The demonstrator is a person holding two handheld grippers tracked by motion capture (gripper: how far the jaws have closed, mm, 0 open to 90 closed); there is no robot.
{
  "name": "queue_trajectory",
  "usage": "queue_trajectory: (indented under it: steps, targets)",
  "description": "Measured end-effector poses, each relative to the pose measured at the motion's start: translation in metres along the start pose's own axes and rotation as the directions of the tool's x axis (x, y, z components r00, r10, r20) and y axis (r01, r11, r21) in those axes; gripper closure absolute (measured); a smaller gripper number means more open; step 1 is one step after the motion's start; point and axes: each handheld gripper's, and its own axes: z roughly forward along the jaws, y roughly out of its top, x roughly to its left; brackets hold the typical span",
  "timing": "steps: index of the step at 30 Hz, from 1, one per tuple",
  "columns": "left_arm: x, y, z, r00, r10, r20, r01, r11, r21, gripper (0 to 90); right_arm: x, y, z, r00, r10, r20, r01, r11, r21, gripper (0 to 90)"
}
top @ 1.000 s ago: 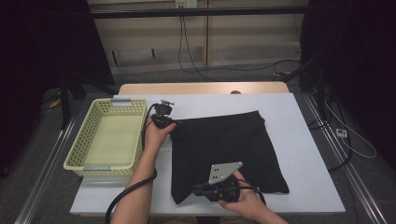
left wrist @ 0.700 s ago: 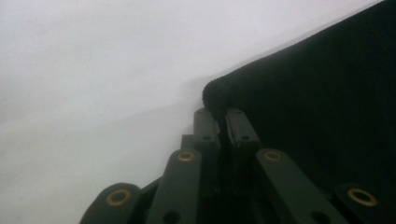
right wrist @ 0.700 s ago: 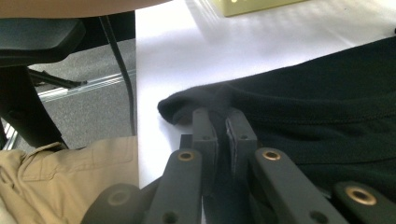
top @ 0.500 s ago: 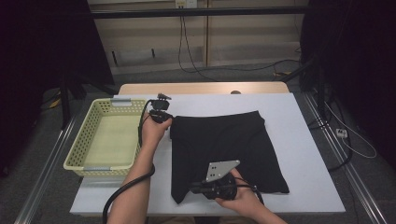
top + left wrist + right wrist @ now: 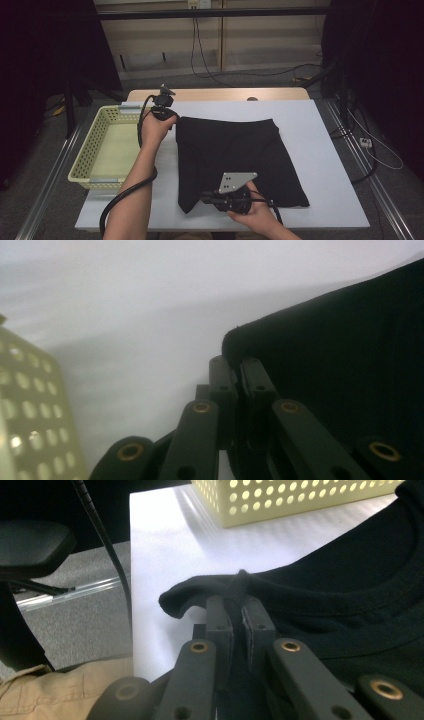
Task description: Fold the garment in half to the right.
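- Item: black shirt (image 5: 240,160), folded flat on the white table (image 5: 330,150), just right of the yellow basket (image 5: 107,150).
- Change, left claw (image 5: 172,119): my jaws have just been closing. A second ago they stood open at the far left corner of the shirt; now they are clenched on that corner (image 5: 240,342), with cloth pinched between the tips.
- Change, left hand (image 5: 156,131): higher than a second ago, and the corner begins to leave the table.
- Right claw (image 5: 202,196): same place as a second ago, clenched on the near left corner (image 5: 200,597), beside the neckband.
- Meaning: I judge that both left corners are now secured, so the left edge is ready to be lifted and carried over for a fold.
- Orientation: neckband at the near edge, towards me; hem at the far edge.
- Long axis: near to far, the near edge a little wider than the far one.
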Motion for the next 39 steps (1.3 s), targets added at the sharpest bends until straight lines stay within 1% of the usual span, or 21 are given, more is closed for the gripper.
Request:
queue_trajectory:
  steps: [1,2,6,7,9,13,14,16,18,20,22,29,30,32,33,34,36,39]
  targets:
    - [-0.001,0.002,-0.003,1.0000,-0.006,0.003,0.006,1.0000,0.003,86.1,0.000,0.001,0.000,1.0000,0.002,0.002,-0.002,1.000,-0.007,85.3]
    - [-0.001,0.005,-0.006,1.0000,-0.001,-0.001,0.001,1.0000,0.003,86.1,0.001,0.002,0.001,1.0000,0.006,0.003,-0.006,1.000,-0.019,85.3]
    - [-0.003,0.011,-0.013,0.9997,0.009,-0.022,-0.009,0.9997,0.025,86.1,0.004,0.005,0.003,0.9998,-0.014,0.011,0.014,1.000,-0.025,85.3]
    - [-0.003,0.011,-0.013,0.9997,0.009,-0.022,-0.009,0.9997,0.025,86.1,0.004,0.005,0.003,0.9998,-0.014,0.011,0.014,1.000,-0.025,85.3]
    - [-0.002,0.016,-0.018,0.9995,0.001,-0.031,0.000,0.9996,0.028,86.2,0.004,0.007,0.003,0.9998,-0.017,0.009,0.017,0.999,-0.033,85.3]
    - [-0.001,0.021,-0.024,0.9992,-0.002,-0.041,0.003,0.9997,0.026,86.2,0.003,0.012,0.005,1.0000,-0.001,0.001,0.001,0.999,-0.053,85.2]
    - [-0.001,0.022,-0.025,0.9990,0.005,-0.045,-0.004,0.9995,0.032,86.2,0.004,0.013,0.006,1.0000,-0.003,0.003,0.003,0.998,-0.056,85.2]
    - [-0.002,0.023,-0.026,0.9989,-0.002,-0.047,0.004,0.9996,0.028,86.2,0.004,0.014,0.007,1.0000,-0.007,0.004,0.008,0.998,-0.058,85.2]
    - [-0.003,0.027,-0.029,0.9984,0.008,-0.056,-0.006,0.9995,0.031,86.2,0.005,0.018,0.011,0.9999,-0.017,0.000,0.017,0.998,-0.062,85.2]
    - [-0.004,0.028,-0.030,0.9982,0.010,-0.059,-0.008,0.9995,0.031,86.2,0.005,0.019,0.012,0.9999,-0.015,-0.003,0.015,0.998,-0.064,85.2]
    - [-0.005,0.032,-0.033,0.9976,0.023,-0.065,-0.020,0.9991,0.037,86.2,0.005,0.020,0.013,0.9999,-0.016,-0.004,0.016,0.998,-0.068,85.2]
    - [-0.003,0.034,-0.036,0.9974,0.015,-0.071,-0.012,0.9990,0.043,86.2,0.005,0.021,0.013,0.9999,-0.014,0.002,0.014,0.997,-0.076,85.2]
    - [-0.002,0.035,-0.036,0.9977,0.020,-0.065,-0.017,0.9988,0.045,86.2,0.005,0.022,0.014,0.9999,-0.017,0.003,0.017,0.997,-0.079,85.2]
    - [-0.001,0.034,-0.037,0.9976,0.015,-0.067,-0.012,0.9987,0.049,86.2,0.006,0.023,0.014,0.9999,-0.016,0.003,0.016,0.997,-0.080,85.2]
    - [0.000,0.034,-0.038,0.9974,0.020,-0.070,-0.017,0.9986,0.051,86.2,0.006,0.024,0.016,0.9999,-0.017,0.001,0.017,0.997,-0.081,85.2]
    - [0.002,0.034,-0.039,0.9975,0.013,-0.069,-0.010,0.9987,0.049,86.2,0.006,0.025,0.016,0.9998,-0.022,0.002,0.022,0.996,-0.082,85.2]
    - [0.003,0.034,-0.040,0.9973,0.011,-0.072,-0.008,0.9989,0.047,86.2,0.007,0.025,0.018,0.9998,-0.018,0.000,0.018,0.996,-0.083,85.2]
    - [0.006,0.034,-0.042,0.9978,0.010,-0.066,-0.006,0.9984,0.056,86.2,0.007,0.025,0.019,0.9998,-0.022,-0.001,0.022,0.997,-0.080,85.2]
